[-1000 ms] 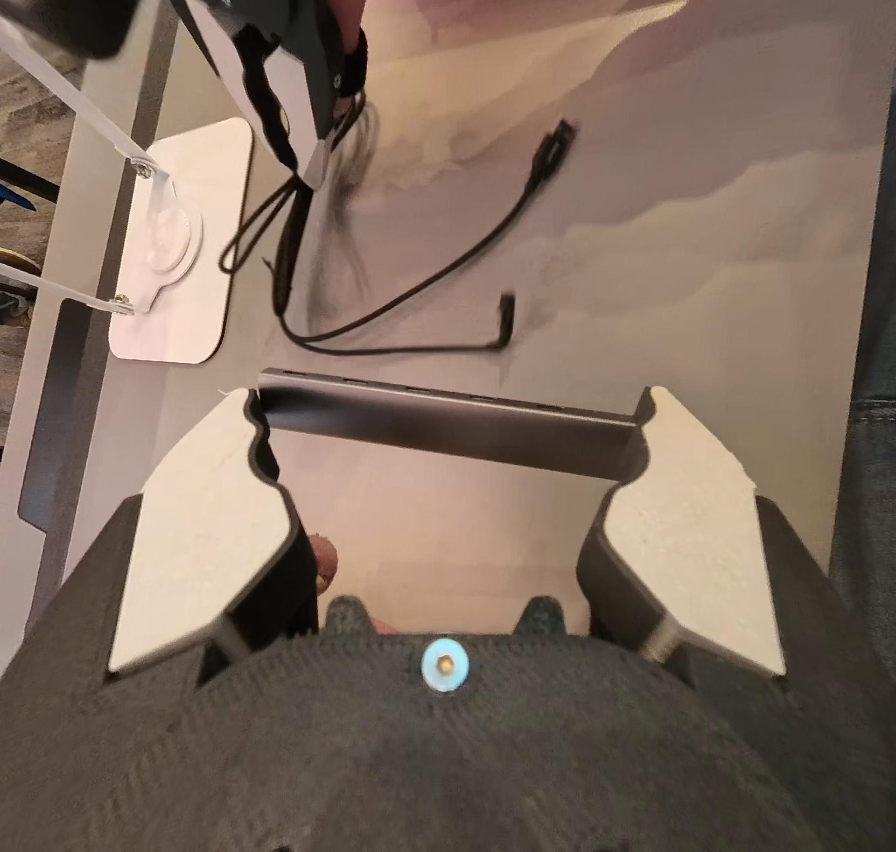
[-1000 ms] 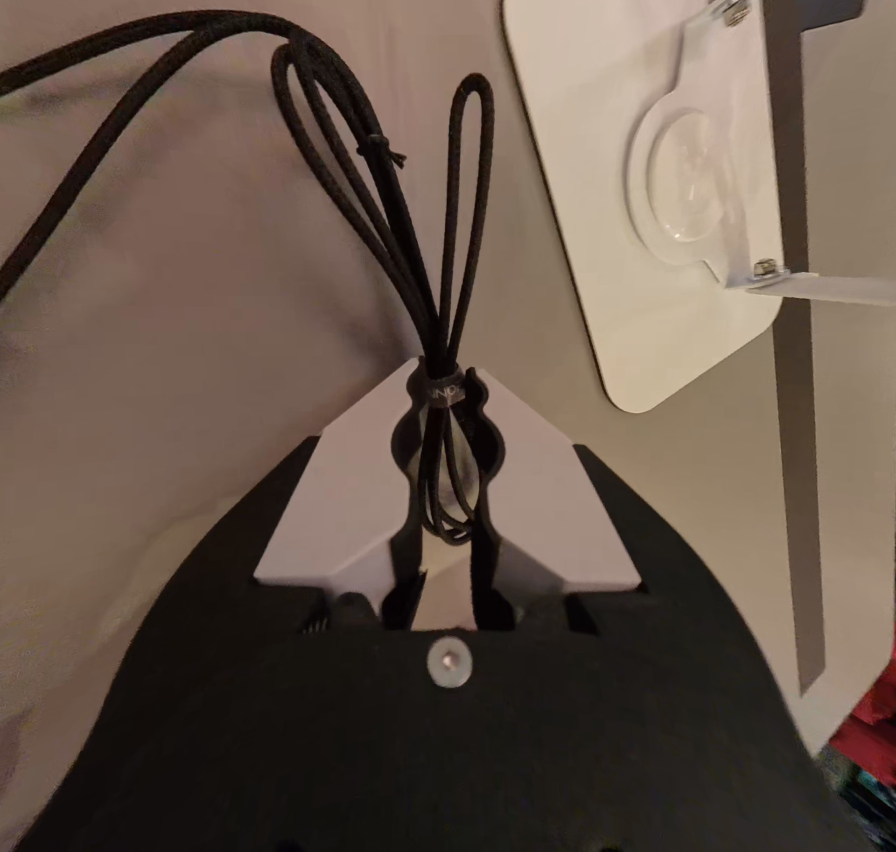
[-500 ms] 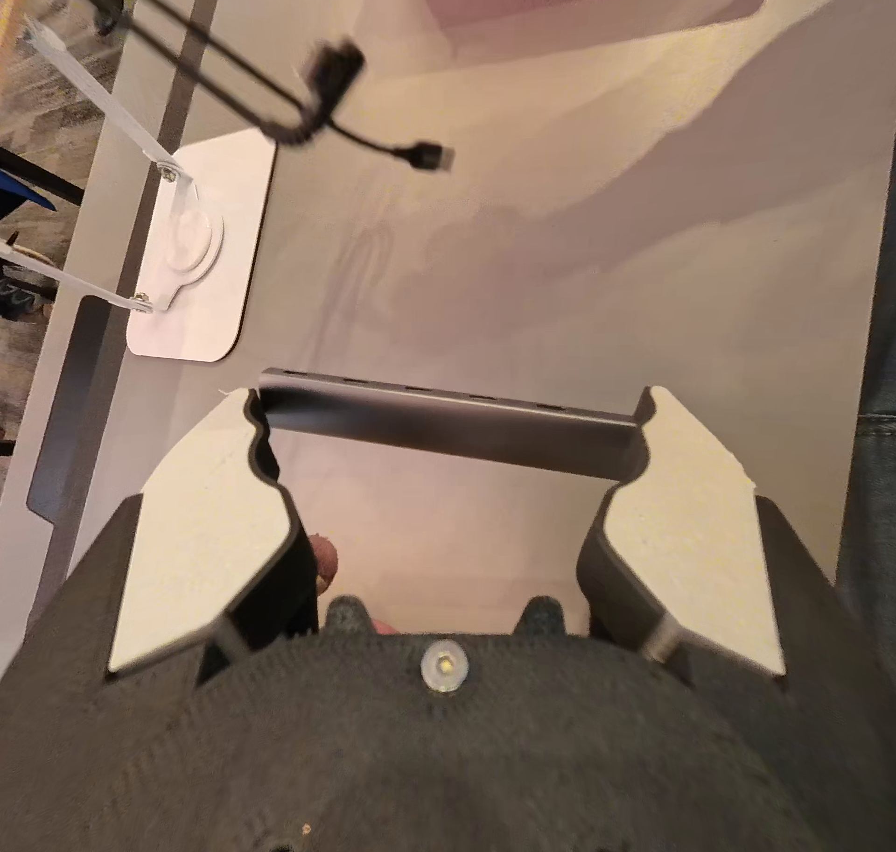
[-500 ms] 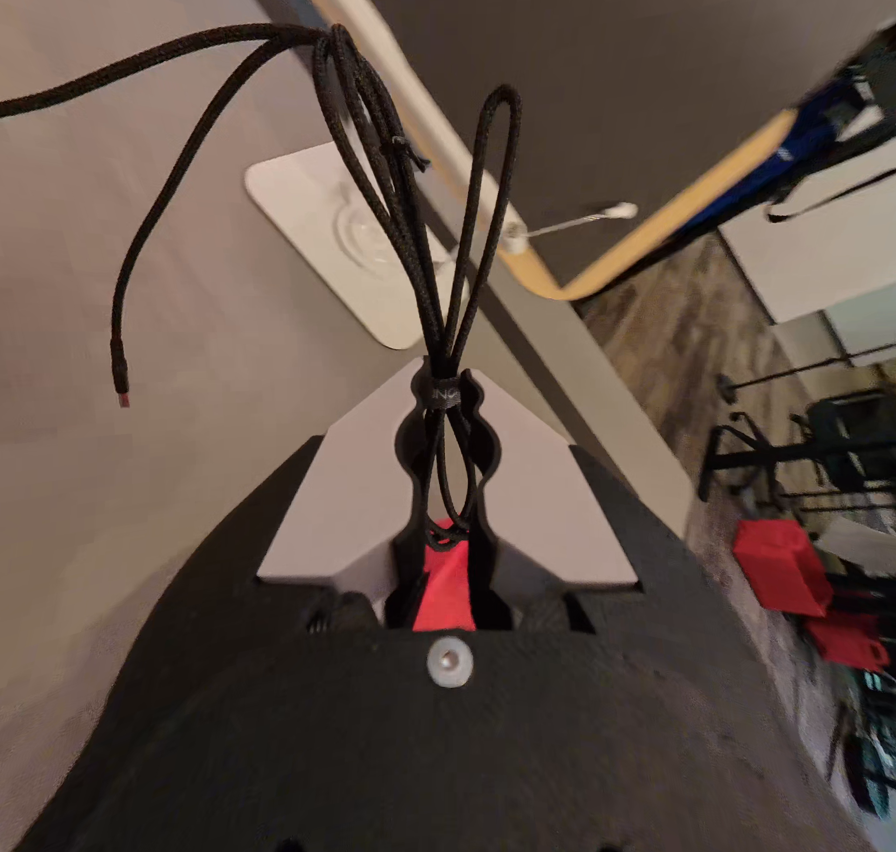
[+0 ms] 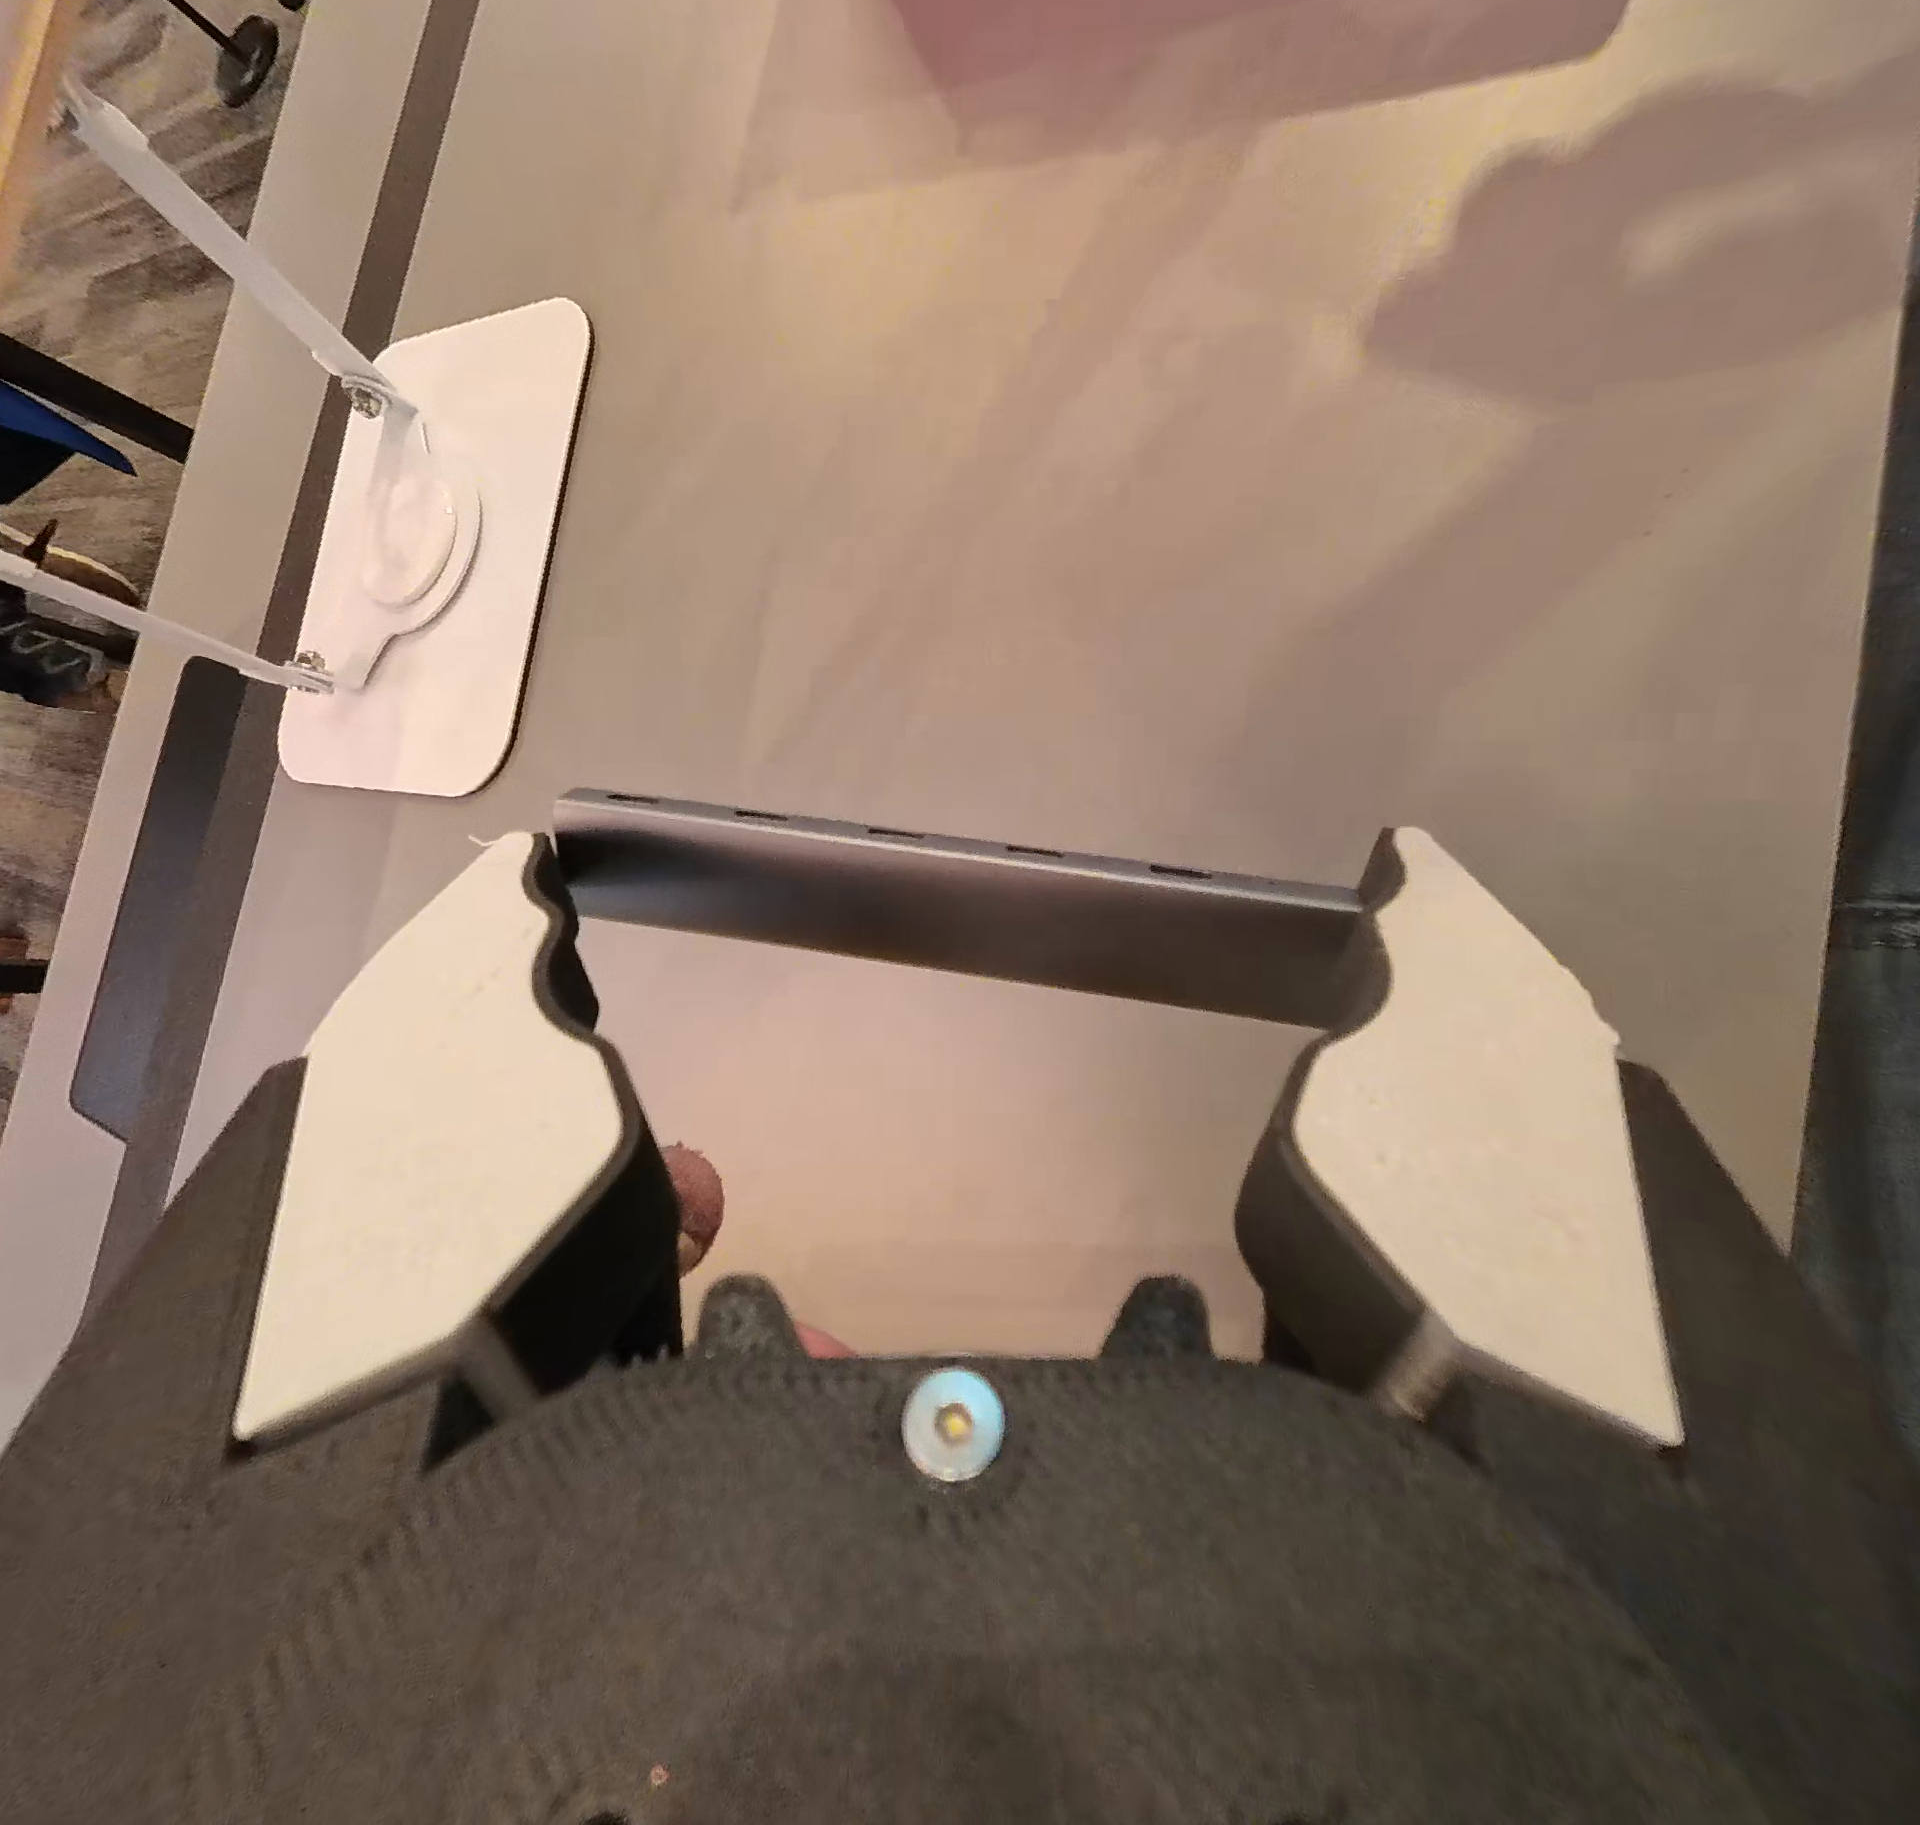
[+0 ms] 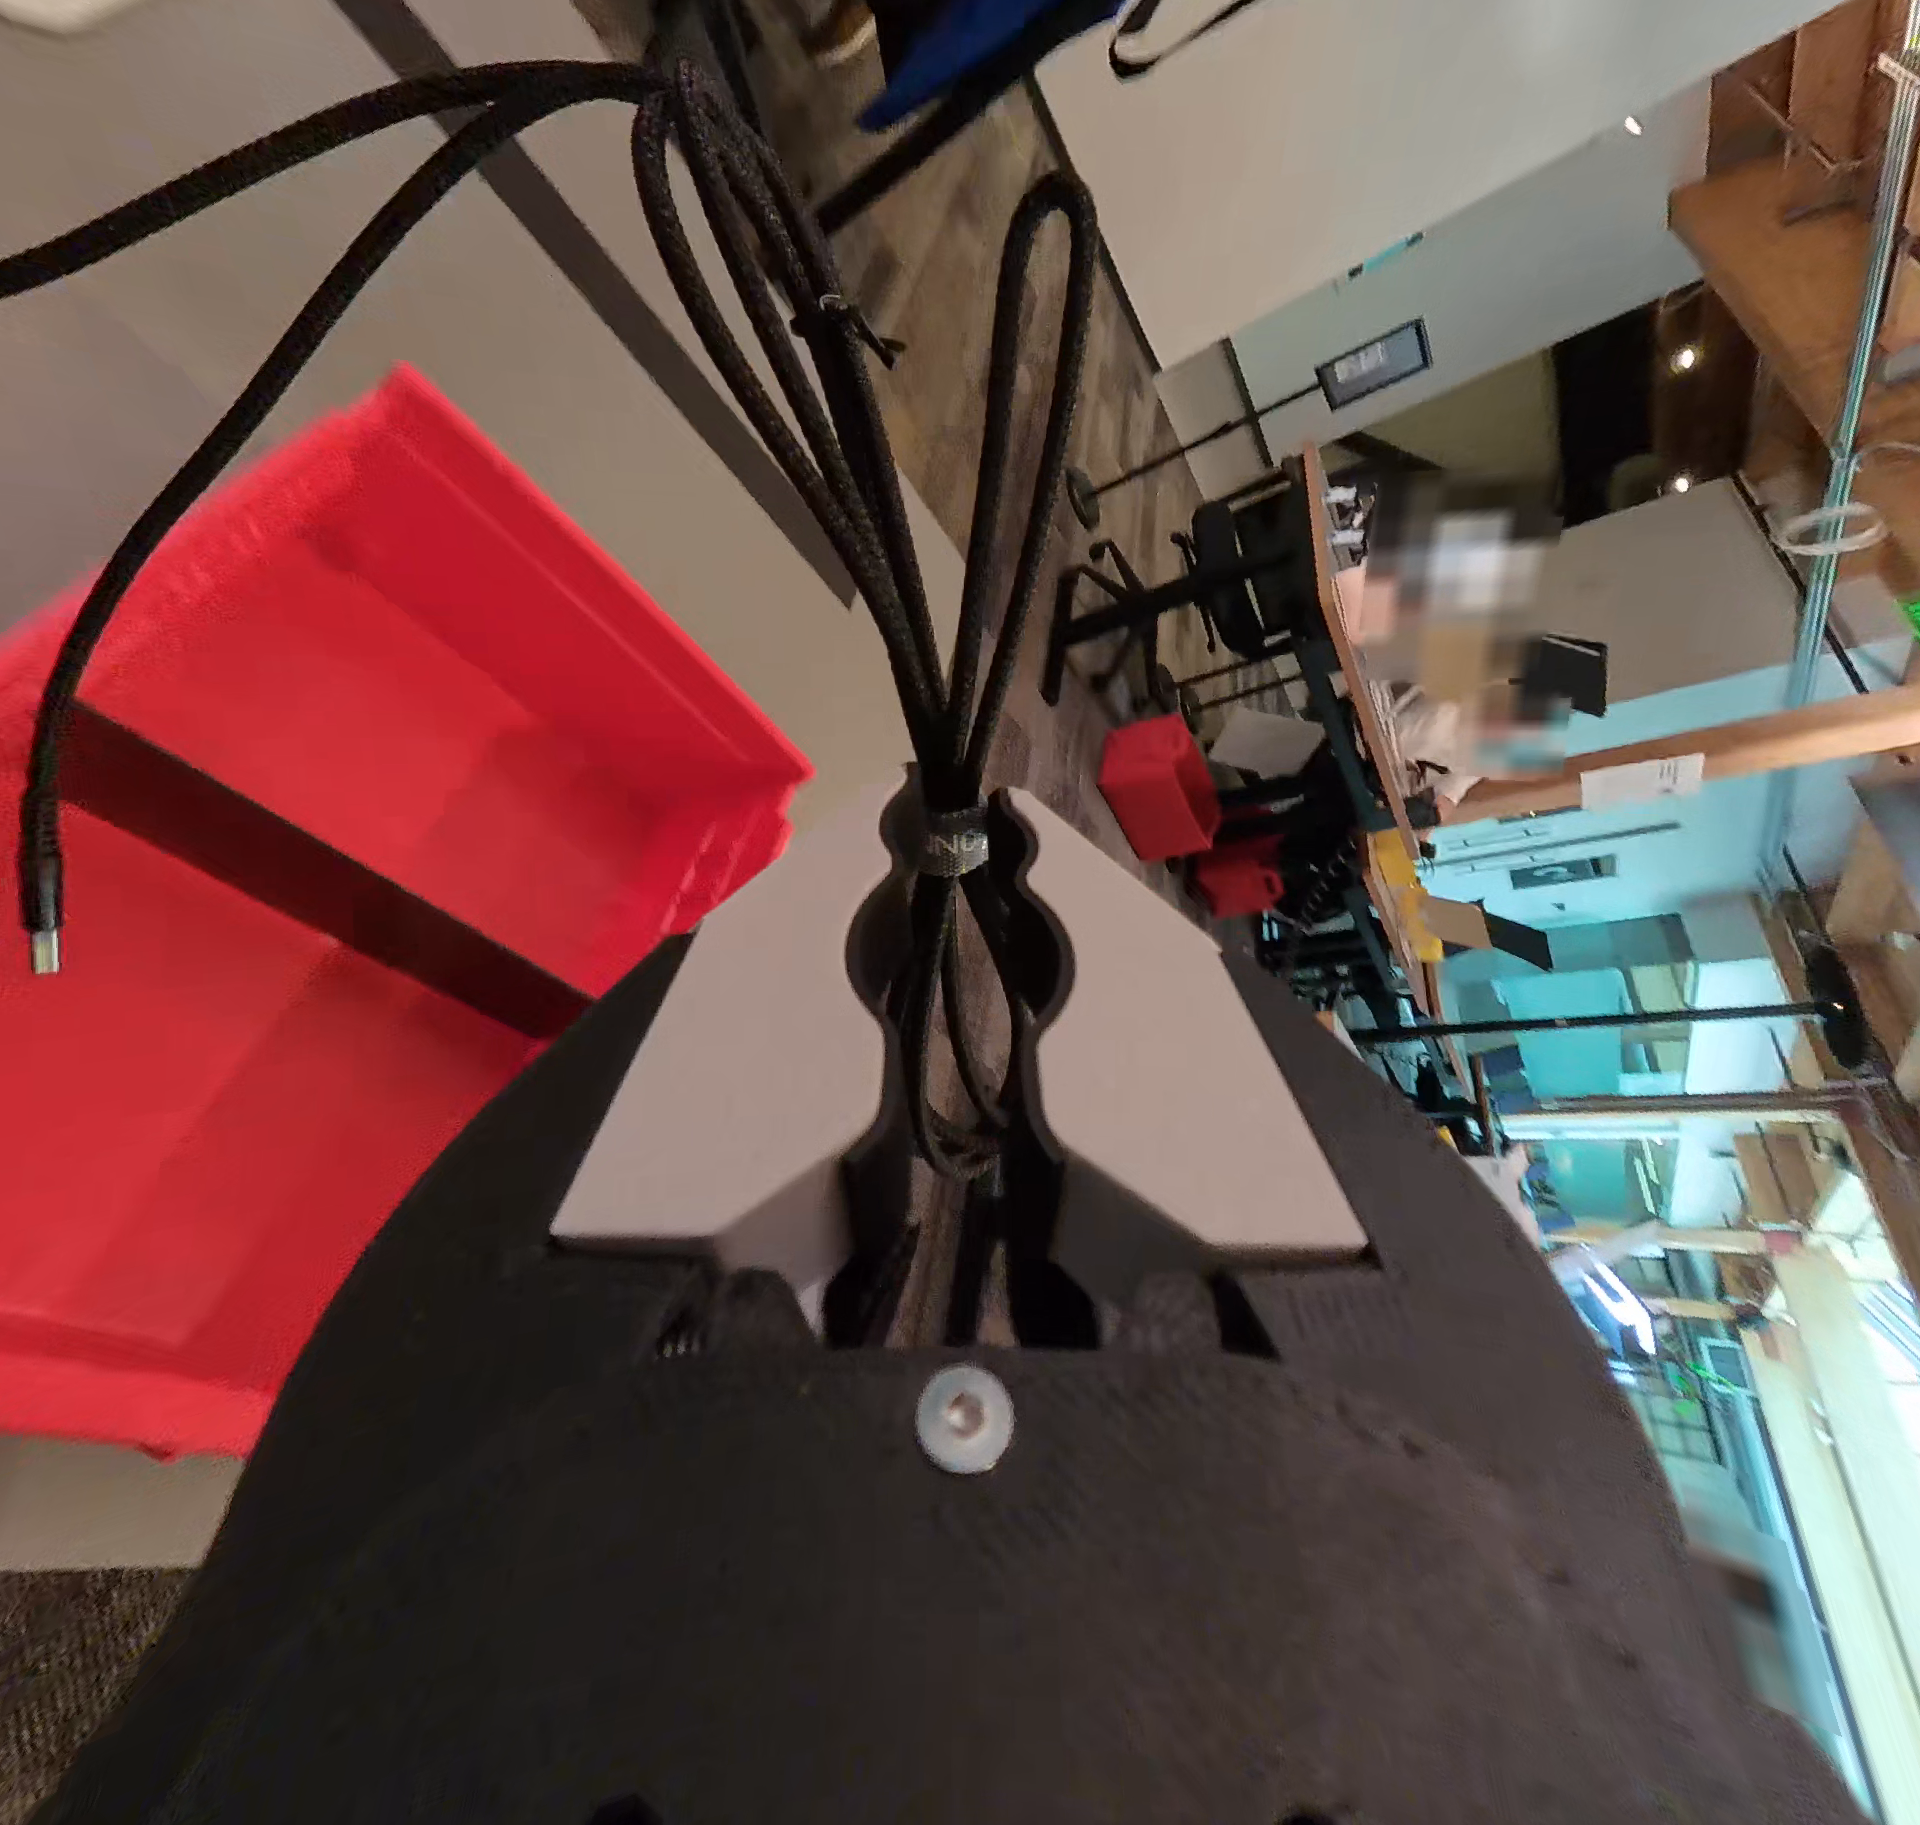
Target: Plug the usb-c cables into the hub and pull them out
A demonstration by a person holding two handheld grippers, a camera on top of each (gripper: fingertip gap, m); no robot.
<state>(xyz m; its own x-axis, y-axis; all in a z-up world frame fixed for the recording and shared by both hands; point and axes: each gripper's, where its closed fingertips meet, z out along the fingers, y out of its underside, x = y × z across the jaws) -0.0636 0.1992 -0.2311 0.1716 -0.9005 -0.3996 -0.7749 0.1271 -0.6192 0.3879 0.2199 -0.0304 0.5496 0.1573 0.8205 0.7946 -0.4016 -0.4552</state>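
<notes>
My left gripper (image 5: 961,887) is shut on a long dark grey hub (image 5: 966,908) and holds it crosswise by its two ends above the grey table (image 5: 1039,487). Several ports show along the hub's far edge. My right gripper (image 6: 956,830) is shut on a bundle of black braided usb-c cables (image 6: 935,570) tied with a band. The loops stick out past the fingertips. One loose cable end with its plug (image 6: 44,928) hangs at the left, over a red bin (image 6: 343,840). The cables do not show in the left wrist view.
A white plate with a clear stand foot (image 5: 436,570) sits on the table at the left, near its dark edge. A leg in jeans (image 5: 1870,736) runs along the right edge. Beyond the table the right wrist view shows a room with red bins (image 6: 1153,788), stands and desks. The tips of one gripper are about 50 cm away from the tips of the other.
My right gripper has lifted the cable bundle off the table and swung it away over the red bin. The cables have left the left wrist view. The hub stays held.
</notes>
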